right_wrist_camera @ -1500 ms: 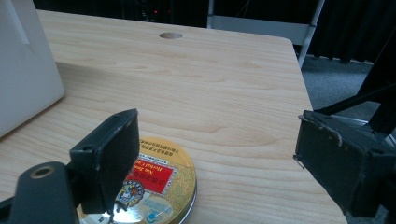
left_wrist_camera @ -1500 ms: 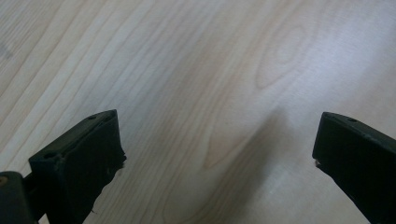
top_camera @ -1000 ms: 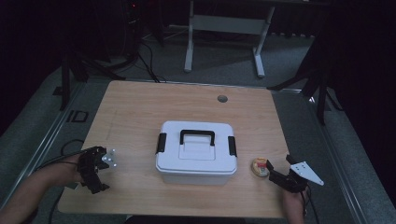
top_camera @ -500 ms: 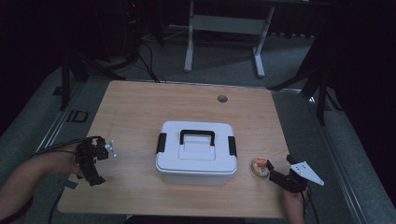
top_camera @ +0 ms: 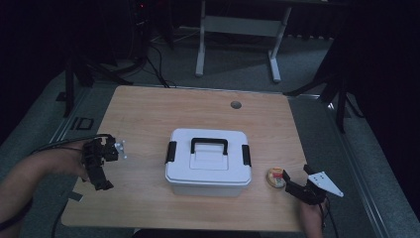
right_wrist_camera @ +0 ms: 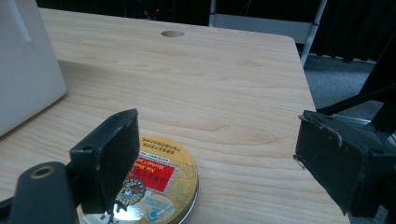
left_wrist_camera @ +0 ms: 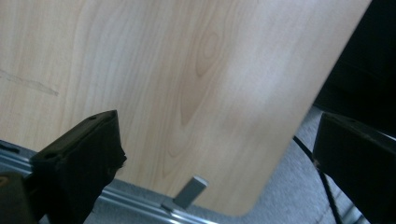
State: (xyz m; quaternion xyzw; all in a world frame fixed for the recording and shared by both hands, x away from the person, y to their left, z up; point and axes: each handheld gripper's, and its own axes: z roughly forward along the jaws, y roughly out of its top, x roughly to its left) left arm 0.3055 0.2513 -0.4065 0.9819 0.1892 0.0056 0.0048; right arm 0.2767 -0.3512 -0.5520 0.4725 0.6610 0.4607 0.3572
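At the lower right of the high view my right gripper [top_camera: 293,187] sits low over the wooden table [top_camera: 148,114], its jaws spread wide with nothing between them. Just beside it lies one round gold tin with a red label [top_camera: 276,177]; in the right gripper view that tin [right_wrist_camera: 154,186] rests flat on the wood under my left-hand jaw, not pinched.

At the lower left, my left gripper [top_camera: 101,179] points down over the table's near edge, jaws wide and empty, though they have just been closing a little. Against the earlier frames it has lifted and drifted toward the table's middle; my right has kept still.

Mid-frame stands one white plastic box with a black handle and two black latches [top_camera: 208,163], lid on. Beyond it, one small round hole [top_camera: 236,104] marks the tabletop.
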